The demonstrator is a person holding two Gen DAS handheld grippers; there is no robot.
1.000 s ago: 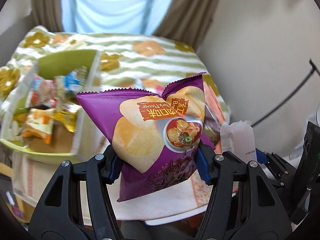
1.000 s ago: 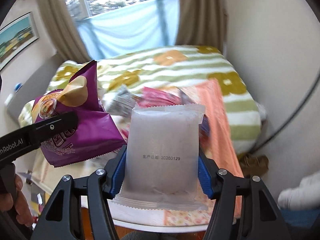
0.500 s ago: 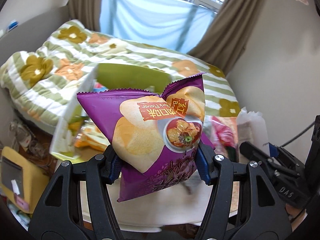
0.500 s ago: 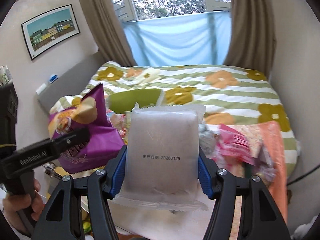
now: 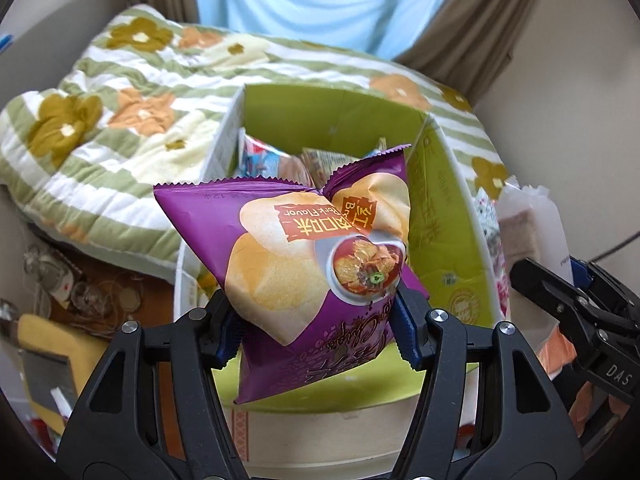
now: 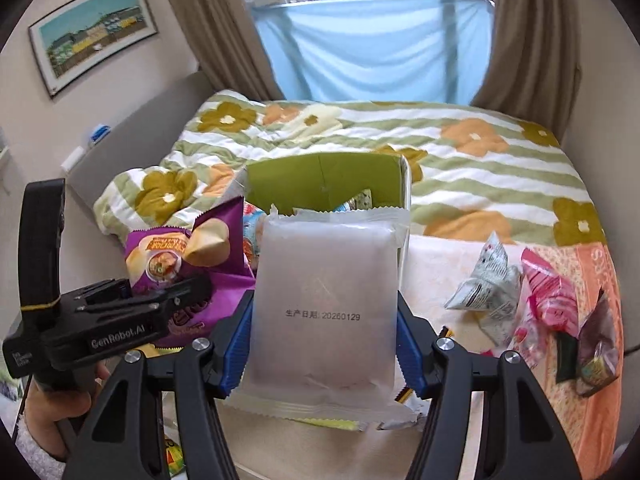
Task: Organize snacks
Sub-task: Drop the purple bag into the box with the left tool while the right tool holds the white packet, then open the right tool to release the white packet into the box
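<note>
Left gripper [image 5: 316, 332]: clamped on purple chip bag [image 5: 304, 264], above green box [image 5: 444, 216].
Right gripper [image 6: 324, 344]: clamped on frosted packet [image 6: 324, 304].
Risk: snagging box rim (bag puffy).

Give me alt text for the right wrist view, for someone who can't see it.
The right gripper clamps a frosted white snack packet upright, in front of an open green box of snacks. At left, the left gripper holds a purple chip bag; loose snack packs lie on the table at right.
</note>
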